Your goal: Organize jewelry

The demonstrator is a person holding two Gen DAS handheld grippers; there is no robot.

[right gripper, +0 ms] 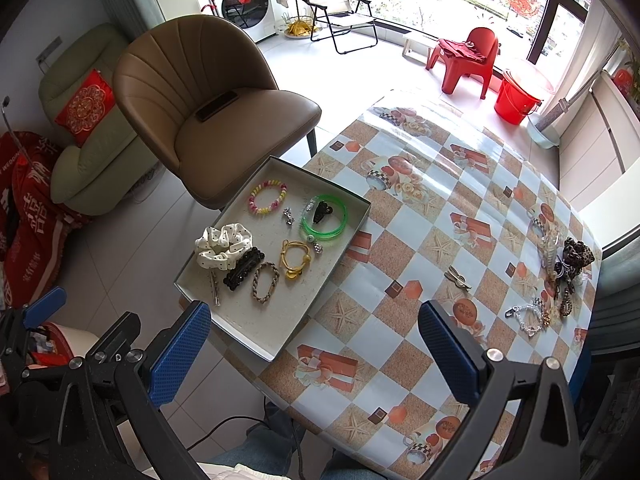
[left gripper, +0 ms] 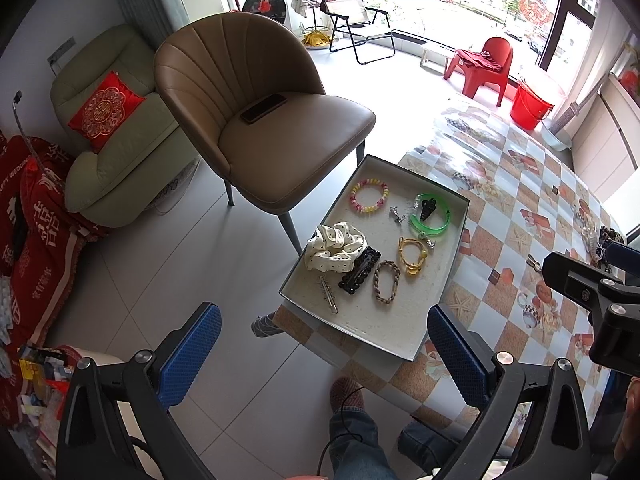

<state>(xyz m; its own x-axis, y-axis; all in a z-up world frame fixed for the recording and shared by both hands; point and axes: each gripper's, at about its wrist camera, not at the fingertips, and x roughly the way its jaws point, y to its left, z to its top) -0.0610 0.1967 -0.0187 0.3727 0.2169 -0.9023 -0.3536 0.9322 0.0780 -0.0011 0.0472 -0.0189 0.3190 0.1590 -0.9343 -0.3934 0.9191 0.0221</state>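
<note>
A shallow grey tray [right gripper: 260, 330] sits at the table's left corner. It holds a pink-yellow bracelet [right gripper: 268, 199], a green bangle [right gripper: 325, 220] with a black claw clip inside, a white dotted scrunchie [right gripper: 222, 252], a black hair clip [right gripper: 244, 269], a braided bracelet [right gripper: 265, 282], a yellow hair tie [right gripper: 295, 258] and a silver pin [right gripper: 214, 287]. Loose pieces lie at the table's right: a leopard scrunchie [right gripper: 578, 258], a silver chain bracelet [right gripper: 528, 318] and a small metal clip [right gripper: 458, 278]. My left gripper [left gripper: 324, 354] hovers open before the tray [left gripper: 384, 330]. My right gripper [right gripper: 314, 352] is open over the near table, holding nothing.
The checked tablecloth [right gripper: 420, 208] covers the table. A brown chair [right gripper: 224, 120] with a phone on its seat stands behind the tray. A green armchair [right gripper: 92, 152] and red bedding are at the left. A person's legs and slippers [left gripper: 348, 394] show below the table edge.
</note>
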